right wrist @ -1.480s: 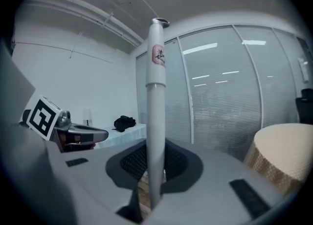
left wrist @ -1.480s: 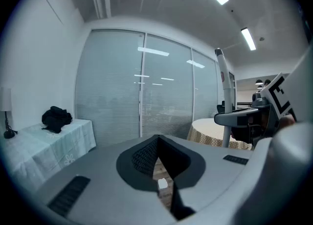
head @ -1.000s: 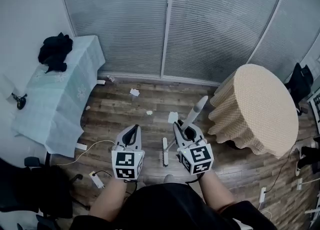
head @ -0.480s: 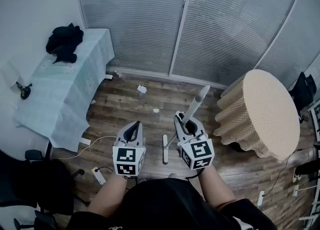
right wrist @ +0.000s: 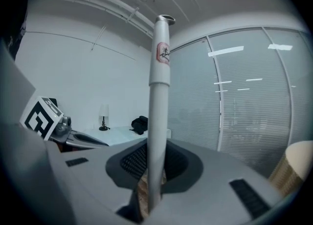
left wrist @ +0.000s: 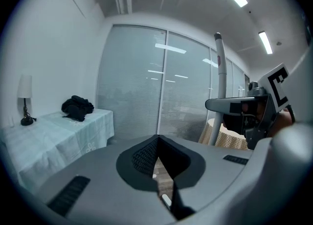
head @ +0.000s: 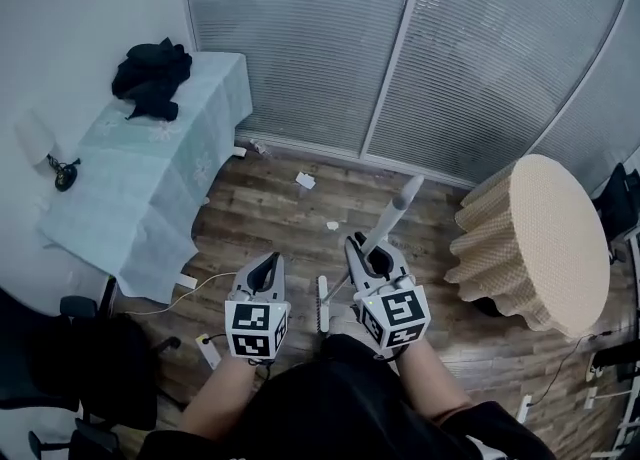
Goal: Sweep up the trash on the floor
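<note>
Your left gripper (head: pixel 262 275) has its jaws closed together on nothing. Trash scraps (head: pixel 305 180) lie on the floor (head: pixel 250 223) ahead. Your right gripper (head: pixel 366 254) is clamped on the broom (head: pixel 392 216) handle, the head down between both grippers.

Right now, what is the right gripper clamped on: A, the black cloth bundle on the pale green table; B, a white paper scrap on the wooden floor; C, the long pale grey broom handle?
C: the jaws of the right gripper are shut on the long pale grey broom handle.
</note>
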Tool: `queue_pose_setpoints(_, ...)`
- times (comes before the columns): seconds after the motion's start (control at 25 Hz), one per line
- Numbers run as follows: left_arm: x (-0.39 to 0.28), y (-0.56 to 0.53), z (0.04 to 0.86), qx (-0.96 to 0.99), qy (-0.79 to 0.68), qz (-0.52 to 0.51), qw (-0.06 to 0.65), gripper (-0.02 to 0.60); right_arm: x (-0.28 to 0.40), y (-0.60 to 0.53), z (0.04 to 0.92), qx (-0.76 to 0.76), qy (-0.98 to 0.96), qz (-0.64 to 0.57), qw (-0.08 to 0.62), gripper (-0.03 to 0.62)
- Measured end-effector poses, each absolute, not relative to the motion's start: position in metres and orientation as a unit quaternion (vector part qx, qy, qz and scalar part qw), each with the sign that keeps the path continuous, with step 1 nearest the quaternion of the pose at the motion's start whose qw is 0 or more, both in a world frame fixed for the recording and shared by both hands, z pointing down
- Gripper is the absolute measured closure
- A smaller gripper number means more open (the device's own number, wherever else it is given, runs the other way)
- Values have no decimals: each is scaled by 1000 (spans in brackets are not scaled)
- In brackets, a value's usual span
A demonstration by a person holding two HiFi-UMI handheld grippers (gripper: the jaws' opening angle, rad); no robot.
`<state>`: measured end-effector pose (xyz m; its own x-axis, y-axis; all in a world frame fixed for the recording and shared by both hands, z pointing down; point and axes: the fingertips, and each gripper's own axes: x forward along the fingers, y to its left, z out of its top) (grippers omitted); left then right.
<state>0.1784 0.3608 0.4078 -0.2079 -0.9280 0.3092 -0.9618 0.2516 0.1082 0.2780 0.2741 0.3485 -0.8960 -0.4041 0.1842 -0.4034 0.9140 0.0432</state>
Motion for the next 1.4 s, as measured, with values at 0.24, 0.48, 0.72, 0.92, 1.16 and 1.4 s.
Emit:
queue_pose_setpoints(0.24, 138, 344, 426, 590, -788, 71, 163, 589, 227, 251, 366, 177, -980, 19, 90, 531)
queue_pose_setpoints(0.48, 92, 277, 421, 576, -798, 85, 156, 589, 170, 207, 389, 141, -984, 34, 101, 531)
queue_pose_setpoints(0.72, 54, 205, 410, 573, -802, 98, 140, 589, 118, 151, 388, 106, -989, 29, 99, 531)
queue_pose_setpoints(0.92, 19, 167, 418, 555, -812, 91, 158, 589, 84, 103, 386, 86, -991, 20, 100, 531)
queue_pose_setpoints(1.16, -13, 144, 431, 544, -816, 87, 175, 589, 45, 61, 395, 81, -990, 1, 118, 531)
queue_pose_setpoints(1.4, -67, 122, 450, 549, -810, 80, 191, 589, -4, 28, 411, 95, -986, -5, 138, 531)
